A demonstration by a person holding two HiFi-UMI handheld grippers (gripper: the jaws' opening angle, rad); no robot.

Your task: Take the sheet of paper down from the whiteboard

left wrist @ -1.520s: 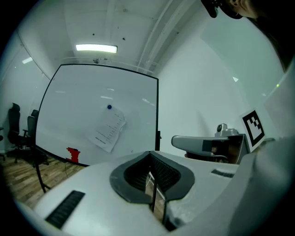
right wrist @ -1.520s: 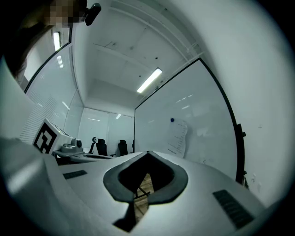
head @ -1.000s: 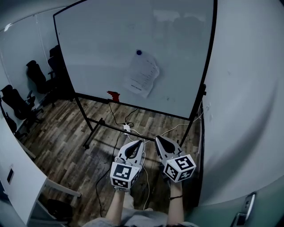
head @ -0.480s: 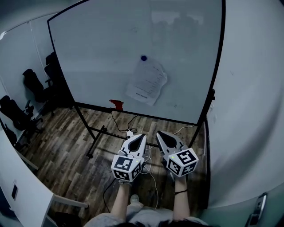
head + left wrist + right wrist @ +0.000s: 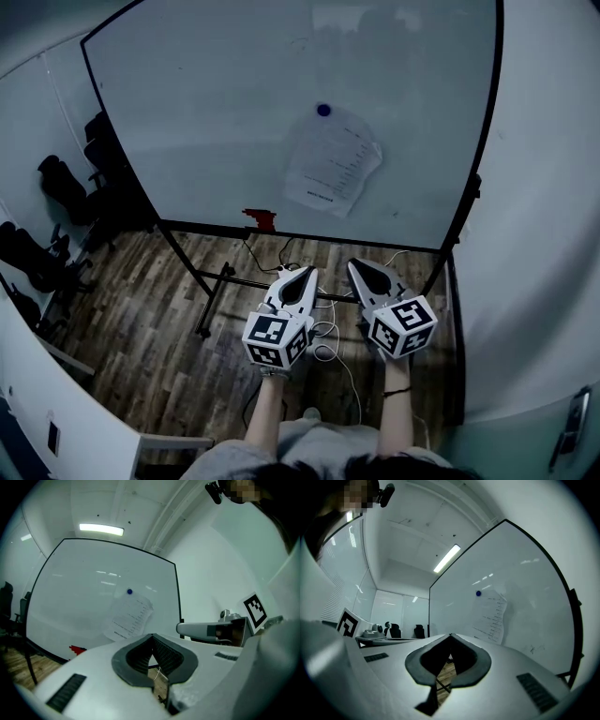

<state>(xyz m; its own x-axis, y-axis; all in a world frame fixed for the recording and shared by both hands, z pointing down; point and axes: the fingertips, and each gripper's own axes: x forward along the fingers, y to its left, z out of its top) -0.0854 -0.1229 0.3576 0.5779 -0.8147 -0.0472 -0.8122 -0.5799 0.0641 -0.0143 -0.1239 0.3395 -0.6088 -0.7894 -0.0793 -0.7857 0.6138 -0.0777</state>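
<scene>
Head view: the whiteboard (image 5: 216,112) is cut off along its top edge. The print on the sheet of paper (image 5: 333,165) is too small to read, and a small red thing (image 5: 260,218) at the board's lower edge cannot be identified. The sheet hangs under a blue magnet (image 5: 323,110) in the board's right half, nearer its lower edge. The left tool (image 5: 305,273) and right tool (image 5: 355,265) point at the board from well below the sheet, apart from it.

Left gripper view: this tool's jaws are pressed together with nothing between them. The sheet shows above and just left of their tip, and its lower edge dips behind them.

Right gripper view: these jaws are likewise closed and empty. The sheet hangs above and to the right of the tip, and the board's right corners are cut off.
</scene>
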